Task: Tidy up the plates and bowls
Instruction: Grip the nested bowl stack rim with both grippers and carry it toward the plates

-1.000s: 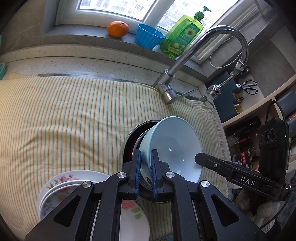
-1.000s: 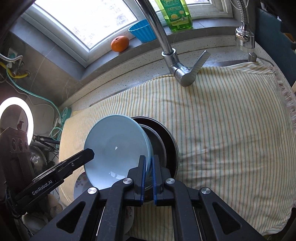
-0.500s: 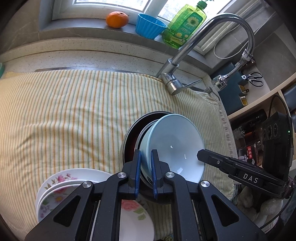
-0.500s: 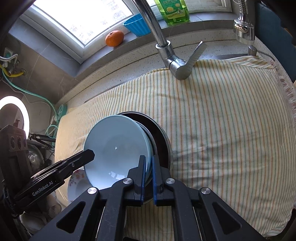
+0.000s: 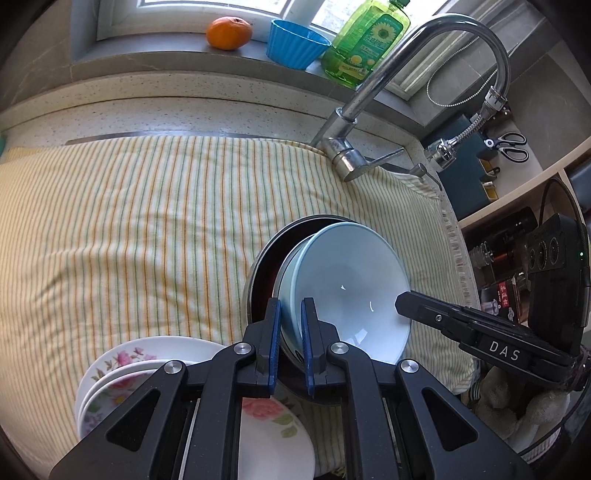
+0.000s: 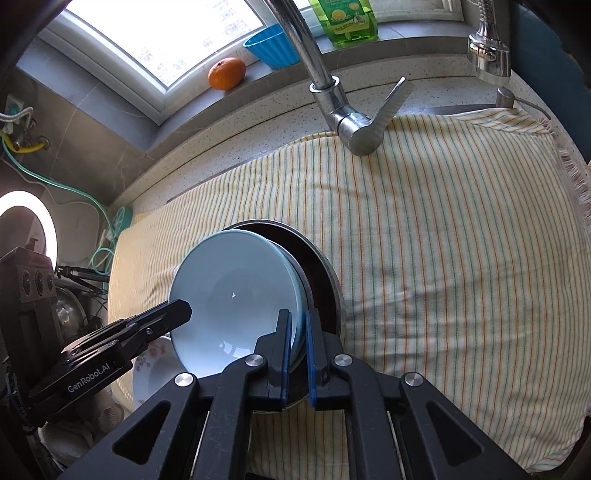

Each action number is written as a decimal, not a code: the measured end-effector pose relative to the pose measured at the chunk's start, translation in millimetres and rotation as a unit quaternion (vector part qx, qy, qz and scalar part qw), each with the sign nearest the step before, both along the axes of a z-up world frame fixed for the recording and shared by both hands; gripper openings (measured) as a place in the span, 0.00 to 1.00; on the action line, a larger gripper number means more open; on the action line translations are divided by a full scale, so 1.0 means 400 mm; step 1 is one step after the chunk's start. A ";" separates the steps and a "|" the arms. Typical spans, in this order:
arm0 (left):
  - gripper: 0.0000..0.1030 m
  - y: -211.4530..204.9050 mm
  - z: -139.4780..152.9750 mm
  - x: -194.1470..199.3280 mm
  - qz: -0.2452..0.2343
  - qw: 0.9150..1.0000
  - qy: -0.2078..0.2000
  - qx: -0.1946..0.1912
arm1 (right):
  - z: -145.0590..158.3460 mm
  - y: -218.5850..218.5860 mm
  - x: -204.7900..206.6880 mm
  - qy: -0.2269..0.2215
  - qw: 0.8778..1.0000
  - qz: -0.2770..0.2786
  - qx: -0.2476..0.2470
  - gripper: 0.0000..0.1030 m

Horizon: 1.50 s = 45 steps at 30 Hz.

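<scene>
A light blue bowl is held by both grippers at opposite rims. My left gripper is shut on its near-left rim; my right gripper is shut on its right rim. The bowl sits tilted over a dark metal-rimmed bowl, also in the right wrist view. Whether they touch is unclear. A stack of white floral plates lies on the striped cloth at the lower left, and shows in the right wrist view.
A chrome faucet arches over the cloth at the back right. An orange, a blue cup and a green soap bottle stand on the windowsill. A ring light and cables lie left.
Both grippers and the blue bowl have moved a little toward the near side of the cloth, closer to the floral plates. The grips have not changed.
</scene>
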<state>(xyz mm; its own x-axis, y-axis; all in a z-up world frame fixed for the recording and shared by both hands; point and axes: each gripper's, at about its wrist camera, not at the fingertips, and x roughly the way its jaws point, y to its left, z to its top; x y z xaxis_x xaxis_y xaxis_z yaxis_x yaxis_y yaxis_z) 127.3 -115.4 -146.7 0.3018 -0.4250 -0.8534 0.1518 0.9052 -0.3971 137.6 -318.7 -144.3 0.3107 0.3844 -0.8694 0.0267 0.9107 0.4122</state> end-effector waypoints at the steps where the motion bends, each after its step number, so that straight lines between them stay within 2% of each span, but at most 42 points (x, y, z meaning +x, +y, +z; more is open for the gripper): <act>1: 0.09 0.000 0.001 0.000 -0.001 1.000 0.000 0.001 | 0.002 -0.001 -0.001 -0.001 1.000 0.000 0.000 0.08; 9: 0.10 0.005 0.011 -0.008 -0.007 1.000 -0.001 0.000 | 0.021 -0.008 -0.019 -0.011 1.000 0.000 -0.005 0.08; 13: 0.10 0.025 0.034 -0.024 -0.008 1.000 -0.007 -0.013 | 0.038 -0.024 -0.036 -0.026 1.000 -0.009 -0.001 0.08; 18: 0.10 0.072 0.064 -0.046 0.014 0.999 -0.029 -0.014 | 0.065 -0.047 -0.066 -0.066 0.998 -0.022 -0.007 0.10; 22: 0.10 0.110 0.056 -0.046 0.039 0.999 -0.028 -0.013 | 0.063 -0.061 -0.078 -0.082 0.996 -0.024 -0.018 0.11; 28: 0.10 0.119 0.025 -0.036 0.049 0.999 -0.015 -0.010 | 0.020 -0.081 -0.073 -0.062 0.997 -0.037 -0.007 0.11; 45: 0.10 0.060 -0.015 0.006 0.024 1.000 -0.002 0.006 | -0.030 -0.061 -0.046 -0.035 0.999 -0.015 0.020 0.11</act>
